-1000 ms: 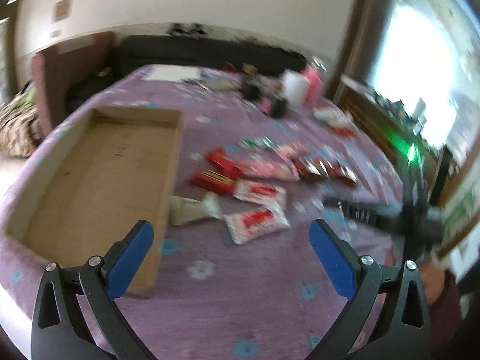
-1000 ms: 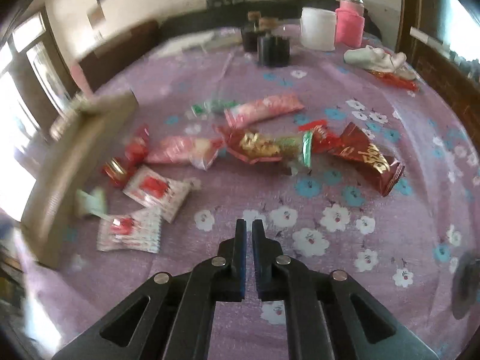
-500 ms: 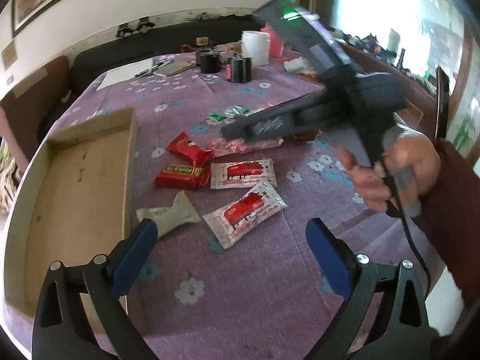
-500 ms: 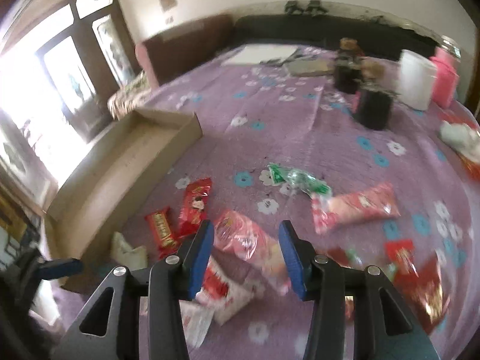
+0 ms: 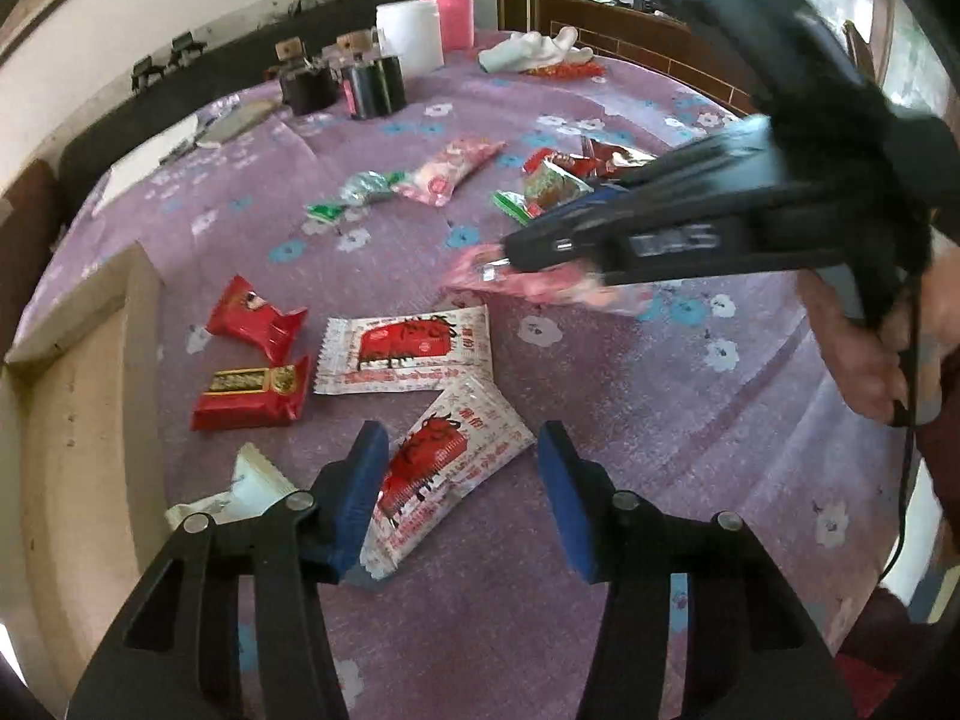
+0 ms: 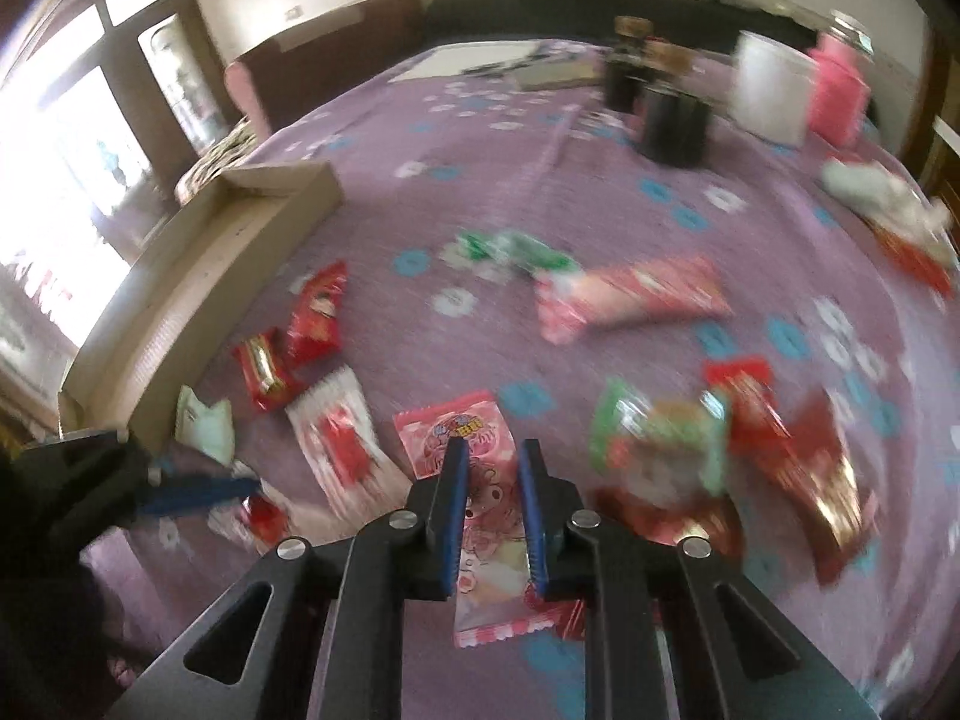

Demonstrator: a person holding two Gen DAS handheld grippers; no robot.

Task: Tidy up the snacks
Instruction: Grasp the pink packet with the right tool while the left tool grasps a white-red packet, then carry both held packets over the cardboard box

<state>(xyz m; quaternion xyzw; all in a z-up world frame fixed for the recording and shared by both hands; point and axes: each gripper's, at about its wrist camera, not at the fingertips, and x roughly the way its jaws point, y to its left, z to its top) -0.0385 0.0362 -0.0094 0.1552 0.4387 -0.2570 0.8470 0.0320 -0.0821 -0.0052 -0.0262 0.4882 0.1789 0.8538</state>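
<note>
Several snack packets lie on a purple flowered tablecloth beside an open cardboard box. My left gripper is open, its blue pads either side of a white-and-red packet. My right gripper is open, its pads straddling a pink packet that lies on the cloth. In the left wrist view the right gripper reaches in from the right over that pink packet. A second white-and-red packet, two red packets and a pale wrapper lie near the box.
More snacks lie further back: a green candy, a pink packet and red and green packets. Black jars, a white tub, a pink bottle and a glove stand at the far edge.
My left gripper has moved forward and narrowed around the white-and-red packet. My right gripper, shut a second ago, has opened and come down over the pink packet.
</note>
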